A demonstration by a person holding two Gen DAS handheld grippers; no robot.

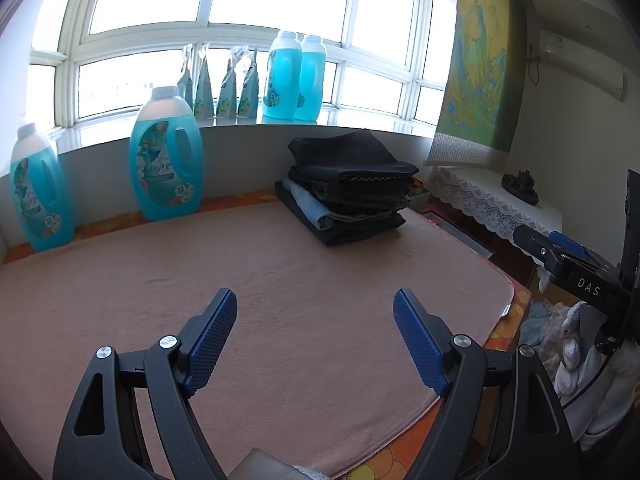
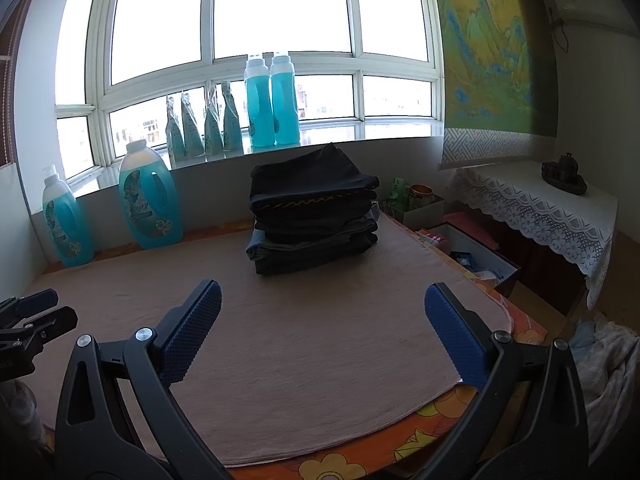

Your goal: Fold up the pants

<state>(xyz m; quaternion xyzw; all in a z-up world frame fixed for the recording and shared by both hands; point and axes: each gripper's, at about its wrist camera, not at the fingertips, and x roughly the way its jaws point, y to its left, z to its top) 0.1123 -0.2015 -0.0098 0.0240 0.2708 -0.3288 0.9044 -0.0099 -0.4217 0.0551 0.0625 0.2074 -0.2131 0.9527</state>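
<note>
Over the pink mat (image 2: 304, 344) both tools hang with nothing in them: the left gripper (image 1: 314, 320) spread wide, jaws empty, and the right gripper (image 2: 322, 316) just as wide and just as bare. The folded pants (image 2: 314, 216) sit stacked at the mat's far edge toward the right corner, dark pairs on top, a lighter denim pair poking out lower down. No loose pair lies on the mat. Off the right edge, on the floor, there's a heap of pale laundry (image 1: 576, 340), and whether pants are in it I can't tell.

The risk, as I see it: that stack is tall and leans a little, so a clumsy nudge could slump it. Blue bottles (image 1: 164, 156) stand along the far left edge, and a wide swing of cloth might tip one.
</note>
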